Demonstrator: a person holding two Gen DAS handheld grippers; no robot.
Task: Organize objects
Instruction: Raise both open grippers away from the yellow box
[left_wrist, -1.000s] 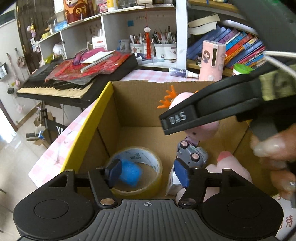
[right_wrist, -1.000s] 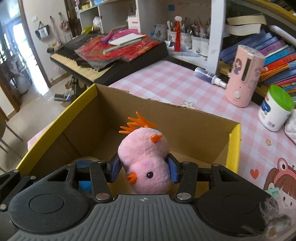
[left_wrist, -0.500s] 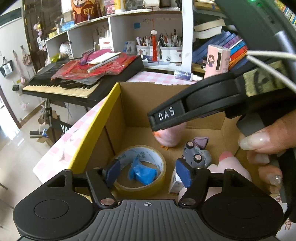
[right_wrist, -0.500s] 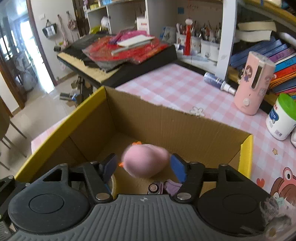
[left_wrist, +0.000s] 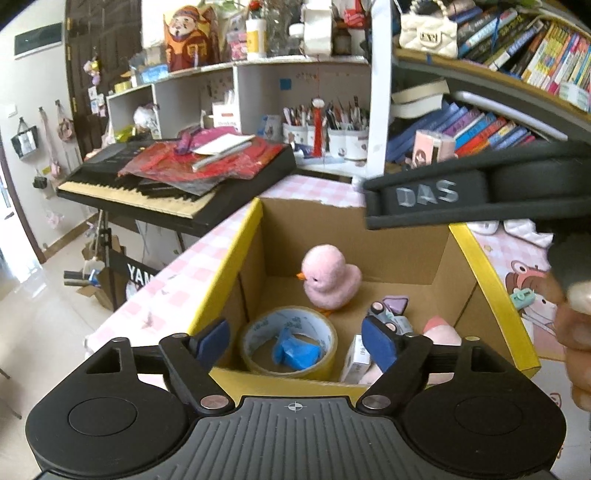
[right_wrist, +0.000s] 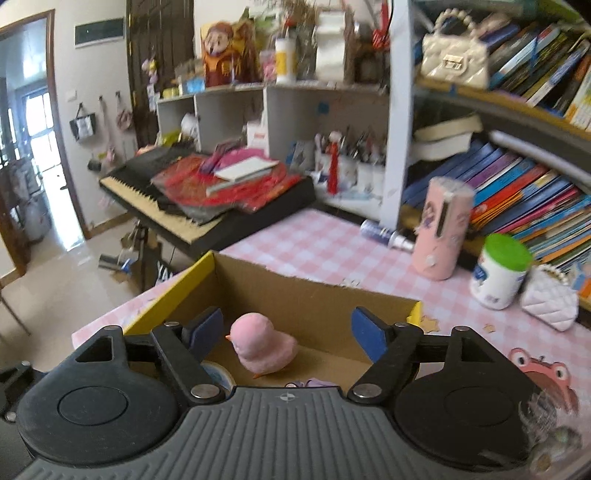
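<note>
A pink plush chick (left_wrist: 330, 282) stands upright on the floor of the cardboard box (left_wrist: 402, 242) with yellow rims, loose from both grippers. My right gripper (right_wrist: 286, 330) hangs above the box, its jaws opening, and the chick (right_wrist: 263, 349) sits well below them, touched by neither pad. My left gripper (left_wrist: 295, 341) hovers at the box's near rim, jaws opening too, with nothing between them. Below it lie a tape roll (left_wrist: 290, 341) with a blue scrap (left_wrist: 295, 350) inside, a small toy car (left_wrist: 388, 314) and a pink plush (left_wrist: 441, 332).
The box stands on a pink checked table (right_wrist: 317, 247). A pink cylinder (right_wrist: 441, 229), a green-lidded white tub (right_wrist: 498, 271) and a quilted white pouch (right_wrist: 550, 301) stand at the back right. A keyboard (left_wrist: 177, 177) piled with red papers sits left; bookshelves (right_wrist: 517, 195) lie behind.
My right gripper let go of the pink chick, which dropped into the box and now stands upright. Both grippers opened wider and rose back from the box.
</note>
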